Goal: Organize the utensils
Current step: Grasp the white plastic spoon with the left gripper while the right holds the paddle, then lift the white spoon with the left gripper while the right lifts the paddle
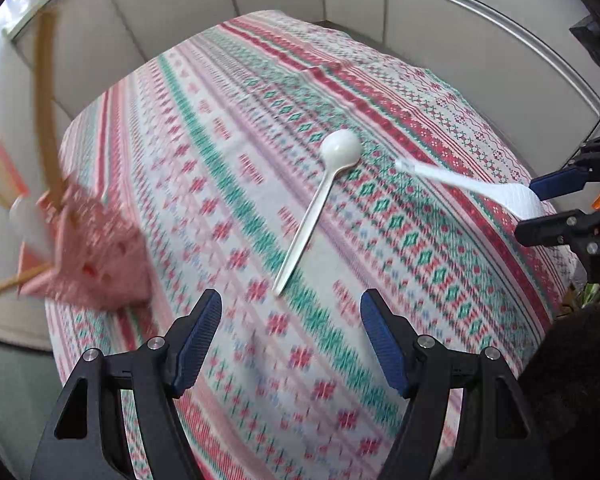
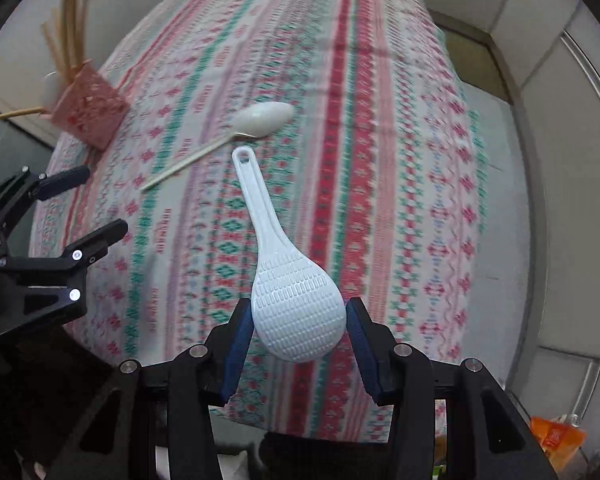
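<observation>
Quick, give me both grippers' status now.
Left gripper: open, holding nothing.
Right gripper: closed on the white rice paddle, fingers clamping its head.

No text is showing legibly anywhere; the orange packet [image 2: 556,438] at the lower right of the right wrist view is carrying a mark too blurred to read.

Patterned tablecloth-covered table [image 1: 380,92], a white spoon [image 1: 316,204] and pink utensil holder [image 1: 100,256] on it
</observation>
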### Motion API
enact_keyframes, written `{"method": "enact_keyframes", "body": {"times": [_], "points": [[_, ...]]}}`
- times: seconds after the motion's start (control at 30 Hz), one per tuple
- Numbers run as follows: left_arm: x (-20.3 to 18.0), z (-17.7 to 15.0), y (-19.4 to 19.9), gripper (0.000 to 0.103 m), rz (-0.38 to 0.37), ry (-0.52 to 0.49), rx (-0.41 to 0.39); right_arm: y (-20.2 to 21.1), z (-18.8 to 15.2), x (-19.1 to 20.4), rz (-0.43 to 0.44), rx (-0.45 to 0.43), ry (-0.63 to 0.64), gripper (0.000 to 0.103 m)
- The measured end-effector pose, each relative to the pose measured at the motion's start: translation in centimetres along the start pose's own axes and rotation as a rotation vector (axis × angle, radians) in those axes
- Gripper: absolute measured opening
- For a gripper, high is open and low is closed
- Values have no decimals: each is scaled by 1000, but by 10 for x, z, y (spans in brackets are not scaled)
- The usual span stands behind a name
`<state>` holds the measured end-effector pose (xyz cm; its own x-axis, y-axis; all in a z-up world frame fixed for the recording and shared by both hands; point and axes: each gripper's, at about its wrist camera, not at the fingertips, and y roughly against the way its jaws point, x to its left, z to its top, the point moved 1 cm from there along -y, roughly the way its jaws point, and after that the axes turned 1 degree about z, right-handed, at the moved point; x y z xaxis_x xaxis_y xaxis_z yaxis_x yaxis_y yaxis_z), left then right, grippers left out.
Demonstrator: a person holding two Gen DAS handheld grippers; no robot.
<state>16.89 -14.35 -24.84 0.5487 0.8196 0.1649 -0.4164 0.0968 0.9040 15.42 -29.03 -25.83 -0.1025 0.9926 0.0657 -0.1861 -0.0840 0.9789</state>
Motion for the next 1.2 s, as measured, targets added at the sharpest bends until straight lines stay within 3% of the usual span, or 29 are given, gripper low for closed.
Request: {"method": "enact_keyframes", "body": {"times": [0.27,0.53,0.63,0.7,0.77,0.93,1.07,1.2], "points": [[-15,61,-38,74,-14,-26,-24,-20,6,-30,-6,62,-26,48],[-24,96,-73,73,-53,-60,-20,-35,13,-59,42,84,-50,50],[-24,102,-82,65,-85,-42,0,-34,9,-68,44,91,-75,58],[-22,103,-83,50,-131,-13,-1,-28,8,-78,74,68,-111,68],[-22,104,-82,37,-137,-1,-4,-23,8,-88,103,48,-144,70],[-20,93,-72,36,-134,30,-16,-33,1,-87,114,87,-139,70],[-11,82,-38,36,-145,75,-66,-53,-3,-67,21,139,-20,73],[1,67,4,36,-176,119,-136,-53,-5,-53,-61,88,58,73]]}}
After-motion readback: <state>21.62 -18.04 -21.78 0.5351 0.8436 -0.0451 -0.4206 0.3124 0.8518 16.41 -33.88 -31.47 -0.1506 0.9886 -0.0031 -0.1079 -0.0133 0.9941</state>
